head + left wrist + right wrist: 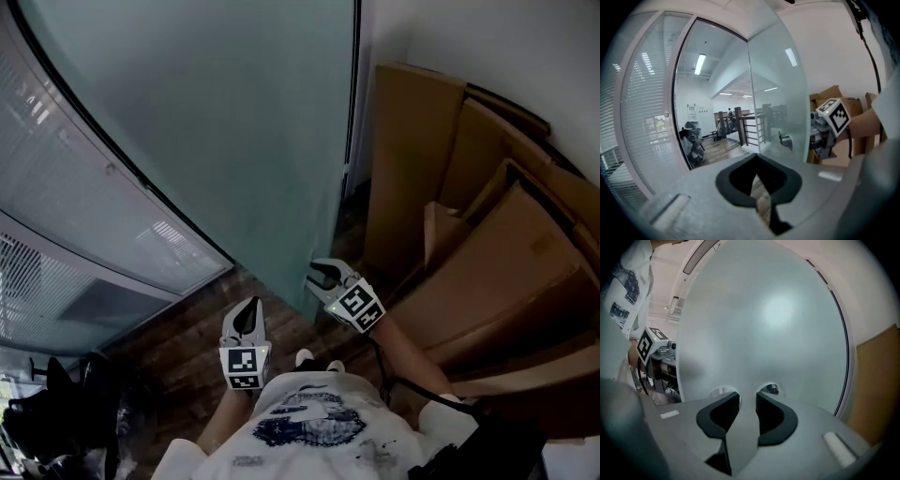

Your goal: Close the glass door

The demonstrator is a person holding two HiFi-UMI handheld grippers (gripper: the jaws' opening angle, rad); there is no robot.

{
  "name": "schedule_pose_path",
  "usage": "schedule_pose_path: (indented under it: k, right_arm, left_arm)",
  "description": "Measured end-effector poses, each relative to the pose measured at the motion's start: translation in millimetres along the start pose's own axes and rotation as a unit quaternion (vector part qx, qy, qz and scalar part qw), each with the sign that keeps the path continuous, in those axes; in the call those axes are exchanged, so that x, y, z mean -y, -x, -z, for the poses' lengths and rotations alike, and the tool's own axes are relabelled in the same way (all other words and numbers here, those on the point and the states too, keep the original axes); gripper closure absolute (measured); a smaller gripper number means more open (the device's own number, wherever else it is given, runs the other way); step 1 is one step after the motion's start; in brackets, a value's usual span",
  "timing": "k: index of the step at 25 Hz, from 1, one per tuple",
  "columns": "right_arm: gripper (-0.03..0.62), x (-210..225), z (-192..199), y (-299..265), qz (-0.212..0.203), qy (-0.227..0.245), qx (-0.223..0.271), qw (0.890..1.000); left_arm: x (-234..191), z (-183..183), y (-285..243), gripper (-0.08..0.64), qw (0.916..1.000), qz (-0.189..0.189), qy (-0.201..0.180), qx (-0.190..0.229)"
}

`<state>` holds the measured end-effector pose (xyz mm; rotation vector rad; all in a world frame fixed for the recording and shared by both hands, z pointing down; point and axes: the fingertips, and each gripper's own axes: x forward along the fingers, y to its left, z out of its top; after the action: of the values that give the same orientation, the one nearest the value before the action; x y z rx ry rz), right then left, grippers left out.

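The frosted glass door (234, 141) stands ajar, its free edge reaching down to the wooden floor in front of me. My right gripper (319, 274) is at that edge, on the side of the cardboard boxes. It faces the pane (764, 324) with its jaws apart (747, 397) and nothing distinct between them. Two round fittings (771, 389) show just past the fingertips. A metal knob (785, 140) sits on the door (776, 93) near its edge. My left gripper (247, 309) hovers over the floor on the open side, its tips together (756, 158) and empty.
Tall flattened cardboard boxes (487, 244) lean against the wall at the right, close behind the door. A glass partition with blinds (66, 206) curves along the left. Dark bags (56, 412) lie at the lower left. Past the opening, a railing (740, 126) and a lit room show.
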<state>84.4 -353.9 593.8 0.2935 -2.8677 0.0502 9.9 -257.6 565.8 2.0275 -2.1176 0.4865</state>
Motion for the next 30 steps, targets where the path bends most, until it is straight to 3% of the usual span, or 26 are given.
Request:
schedule_pose_path:
  k: [22, 30]
  right_arm:
    - [0.477, -16, -34, -104, 0.02, -0.013, -0.005, 1.0]
    - [0.476, -16, -42, -147, 0.035, -0.02, -0.005, 0.999]
  left_arm:
    - [-123, 38, 31, 0.557, 0.9971, -0.062, 0.045, -0.003]
    - [-162, 52, 42, 0.557, 0.9927, -0.101, 0.065, -0.007]
